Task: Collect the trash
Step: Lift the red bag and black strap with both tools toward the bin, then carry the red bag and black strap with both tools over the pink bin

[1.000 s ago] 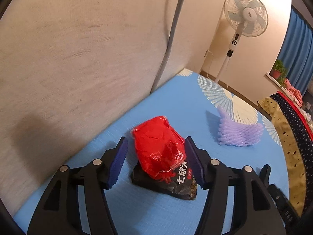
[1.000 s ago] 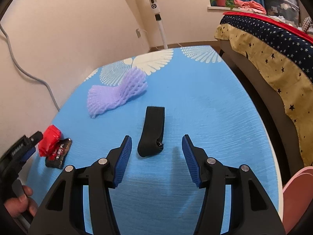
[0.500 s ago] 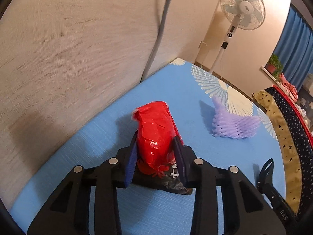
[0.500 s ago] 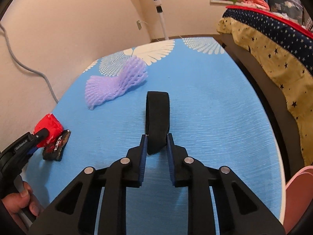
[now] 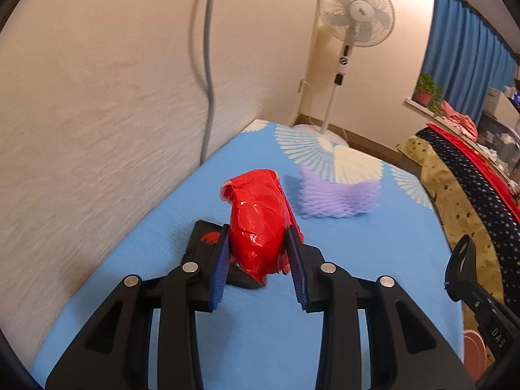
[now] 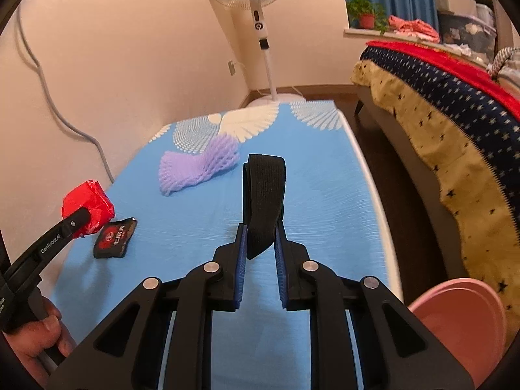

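The blue surface, printed with white fans at its 12 o'clock end, fills the middle of both views, with a bed under a star-patterned cover along its 3 o'clock side and a pedestal fan standing beyond its far end. A pink bin shows at 4 o'clock in the right wrist view, just off the surface edge. A purple foam net lies on the surface toward 11 o'clock from the right claw, which is clamped on the lower end of a black strap loop that stands upright between its blue pads, raised off the surface. The left claw is closed on a crumpled red wrapper, held clear above the surface; in the right wrist view the same wrapper sits at the tip of that claw at 9 o'clock. A flat black snack packet with a red mark lies on the surface just below and beside the red wrapper, apart from it.
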### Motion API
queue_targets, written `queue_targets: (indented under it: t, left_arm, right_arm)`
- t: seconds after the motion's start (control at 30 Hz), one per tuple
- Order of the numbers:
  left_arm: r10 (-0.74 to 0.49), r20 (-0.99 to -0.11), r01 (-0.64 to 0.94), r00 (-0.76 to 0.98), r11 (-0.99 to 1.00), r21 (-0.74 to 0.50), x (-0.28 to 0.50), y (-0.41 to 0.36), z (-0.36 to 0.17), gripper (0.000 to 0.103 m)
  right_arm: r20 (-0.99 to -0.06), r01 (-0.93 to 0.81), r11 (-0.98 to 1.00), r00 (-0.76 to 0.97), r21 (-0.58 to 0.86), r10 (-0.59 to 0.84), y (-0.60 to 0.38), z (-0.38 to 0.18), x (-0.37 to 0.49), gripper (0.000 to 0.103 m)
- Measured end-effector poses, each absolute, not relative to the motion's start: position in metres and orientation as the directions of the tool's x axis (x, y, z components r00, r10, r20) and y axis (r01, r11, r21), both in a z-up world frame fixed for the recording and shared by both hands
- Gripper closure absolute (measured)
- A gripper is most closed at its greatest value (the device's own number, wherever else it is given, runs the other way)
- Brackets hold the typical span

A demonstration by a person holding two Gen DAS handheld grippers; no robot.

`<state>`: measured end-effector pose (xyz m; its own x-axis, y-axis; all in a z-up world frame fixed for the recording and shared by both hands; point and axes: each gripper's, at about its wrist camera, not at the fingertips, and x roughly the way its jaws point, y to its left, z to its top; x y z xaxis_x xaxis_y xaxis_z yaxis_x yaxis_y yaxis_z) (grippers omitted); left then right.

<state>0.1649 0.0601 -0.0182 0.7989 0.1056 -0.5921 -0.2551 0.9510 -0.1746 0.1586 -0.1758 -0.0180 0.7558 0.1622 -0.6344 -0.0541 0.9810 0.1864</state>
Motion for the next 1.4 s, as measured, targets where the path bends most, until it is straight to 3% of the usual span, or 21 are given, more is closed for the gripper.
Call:
queue_targets:
  t: [0.63,1.4]
  left_arm:
    - [-0.030,-0.530,-0.047,0.847,0.990,-0.130,0.065,-0.014,0.035,0.070]
    - [-0.217,-0.509,0.205,0.833,0.975,-0.081,0.008,-0.104,0.032,0.069]
  right_arm:
    - [-0.530,0.018,0.997,0.847,0.077,0.026,-0.240,0.064,0.036,0.086]
    - [-0.480,0.171,0.983,0.869,0.068,-0.118,-0.317,0.077,-0.045,0.086]
